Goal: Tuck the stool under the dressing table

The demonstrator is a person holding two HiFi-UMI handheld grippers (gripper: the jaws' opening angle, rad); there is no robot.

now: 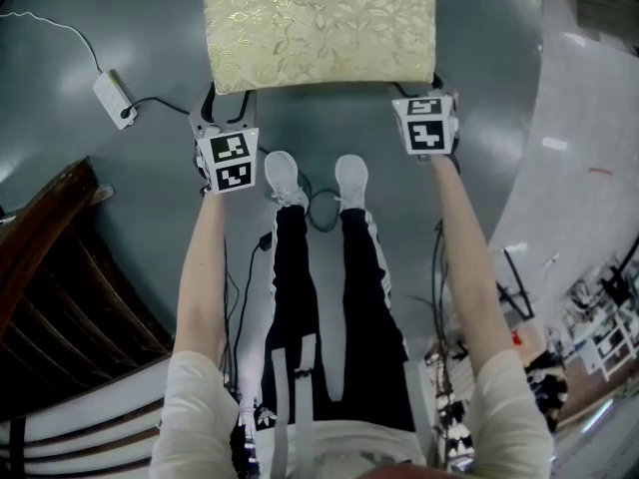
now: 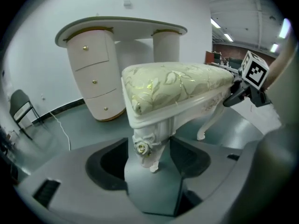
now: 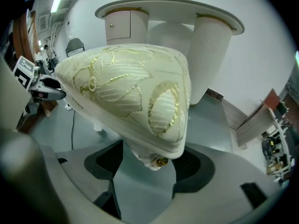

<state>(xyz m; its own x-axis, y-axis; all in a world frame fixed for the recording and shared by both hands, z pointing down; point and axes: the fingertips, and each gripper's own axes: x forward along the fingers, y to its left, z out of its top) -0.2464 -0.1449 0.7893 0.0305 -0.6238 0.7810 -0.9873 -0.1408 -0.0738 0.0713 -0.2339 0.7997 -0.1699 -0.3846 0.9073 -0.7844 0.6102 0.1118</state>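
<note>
The stool (image 1: pixel 319 28) has a cream cushion with a gold leaf pattern and white carved legs; it stands right in front of me. My left gripper (image 1: pixel 228 108) is at its near left corner, and the left gripper view shows that gripper (image 2: pixel 148 160) shut on the rose-carved leg (image 2: pixel 147 148). At the near right corner, my right gripper (image 1: pixel 424 93) holds the other near leg (image 3: pixel 156 158) between its jaws (image 3: pixel 145 164). The white dressing table (image 2: pixel 121 27) with drawer pedestals stands beyond the stool and shows again as the dressing table (image 3: pixel 168 8) in the right gripper view.
A white power strip (image 1: pixel 115 98) with its cable lies on the grey floor at left. Dark wooden furniture (image 1: pixel 60 287) fills the lower left. The person's white shoes (image 1: pixel 285 178) are just behind the stool. A folding chair (image 2: pixel 21 108) stands by the wall. Cluttered equipment (image 1: pixel 599 317) sits at right.
</note>
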